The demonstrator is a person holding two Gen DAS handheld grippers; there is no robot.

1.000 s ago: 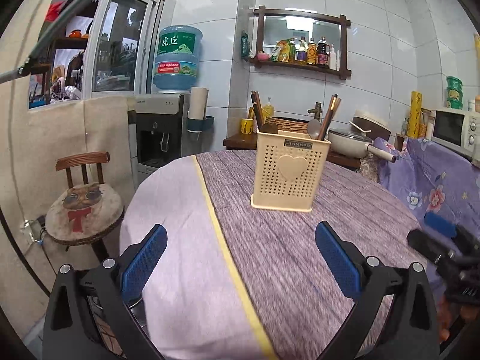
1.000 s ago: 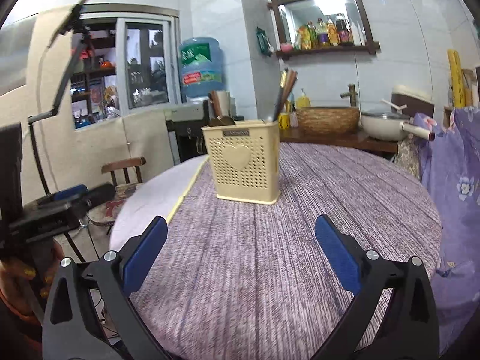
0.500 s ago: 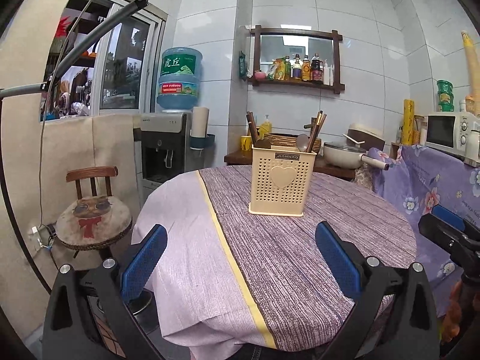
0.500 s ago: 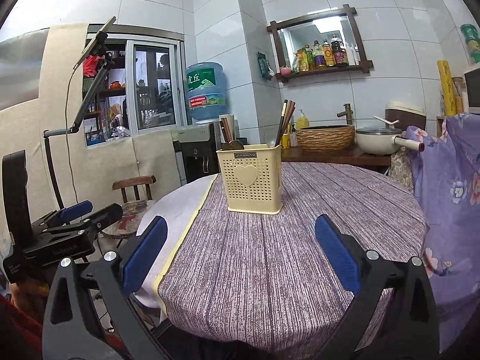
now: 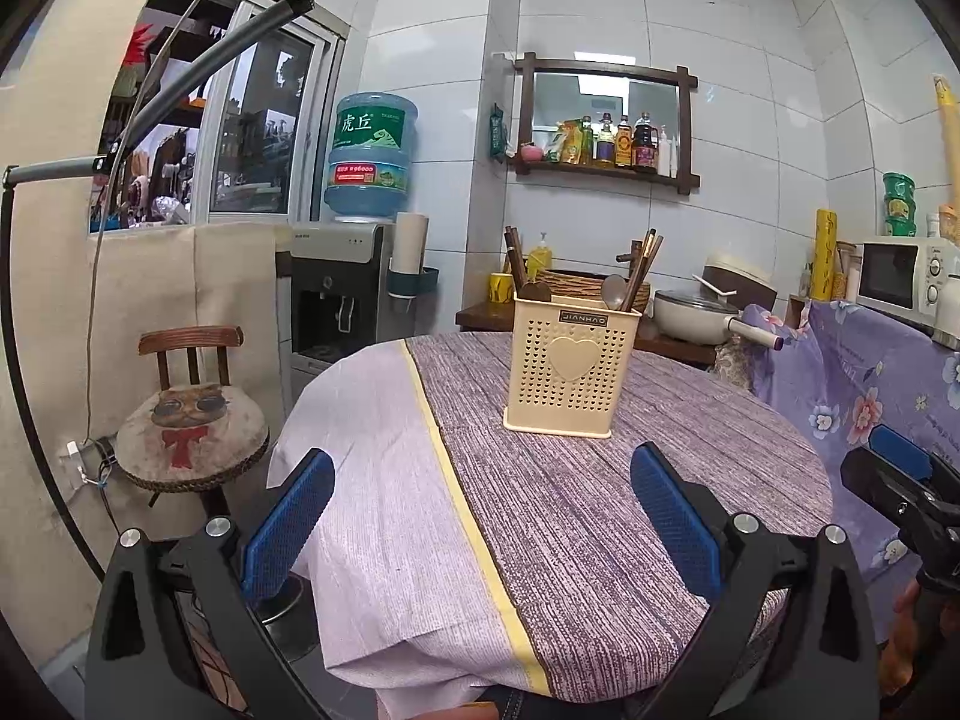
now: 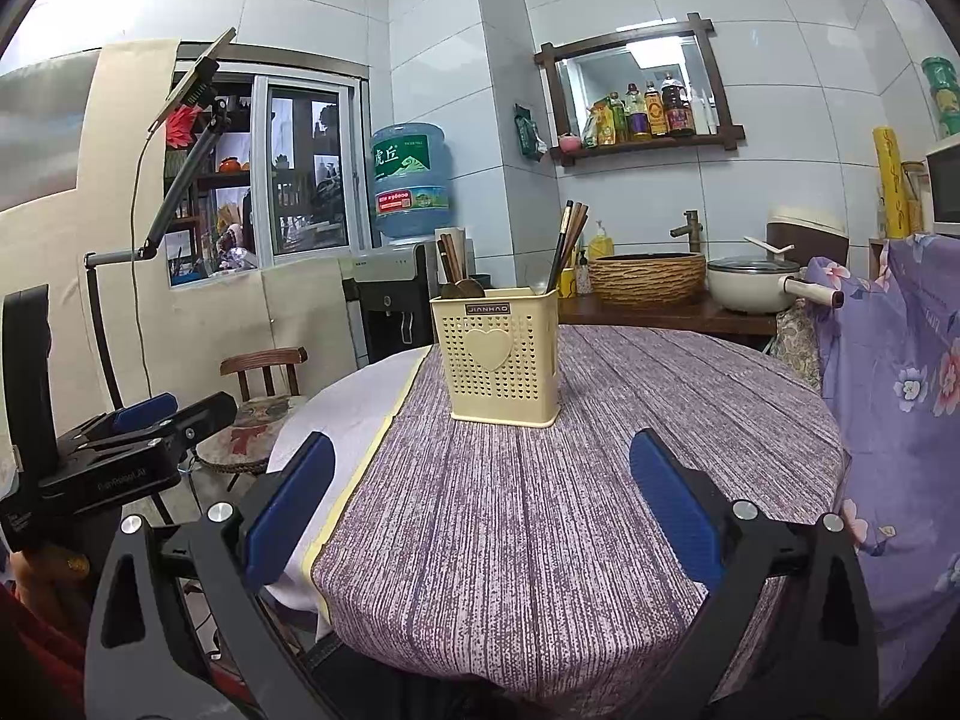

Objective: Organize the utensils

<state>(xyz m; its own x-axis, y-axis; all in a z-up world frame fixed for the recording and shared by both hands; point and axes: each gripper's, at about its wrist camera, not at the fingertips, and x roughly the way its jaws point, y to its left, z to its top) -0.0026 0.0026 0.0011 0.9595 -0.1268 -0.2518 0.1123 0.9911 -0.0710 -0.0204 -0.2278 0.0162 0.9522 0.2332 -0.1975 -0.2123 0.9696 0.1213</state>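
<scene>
Past the table's left edge a small wooden chair [image 5: 192, 420] stands on the floor, its round cushion printed with a cat in glasses and a red bow. Behind it a water dispenser [image 5: 336, 294] carries a blue bottle [image 5: 371, 156] against the tiled wall.

The left gripper [image 5: 480, 531] hangs over the near edge of the round table [image 5: 384, 456], its blue-padded fingers [image 5: 288, 531] wide apart with nothing between them. Under it the pale lilac part of the cloth meets the purple striped part along a yellow band [image 5: 456, 480].

The cream utensil holder [image 5: 570, 366], perforated, with a heart on its front, stands upright on the striped cloth towards the table's far edge, well apart from both grippers. Dark chopsticks [image 5: 514, 252] and a wooden spoon [image 5: 535, 291] rise from its left side; a metal spoon [image 5: 613, 290] and more chopsticks lean out of its right side.

The right gripper [image 6: 480, 504] is likewise held at the near edge, its jaws spread and empty, the holder straight ahead of it in the right wrist view.

Beyond the table's far right edge a wooden counter holds a woven basin [image 6: 647, 279] and a cream pot [image 6: 756, 285] with a lid. A flowered purple cloth [image 5: 870, 372] hangs to the right, a microwave [image 5: 900, 276] above it
</scene>
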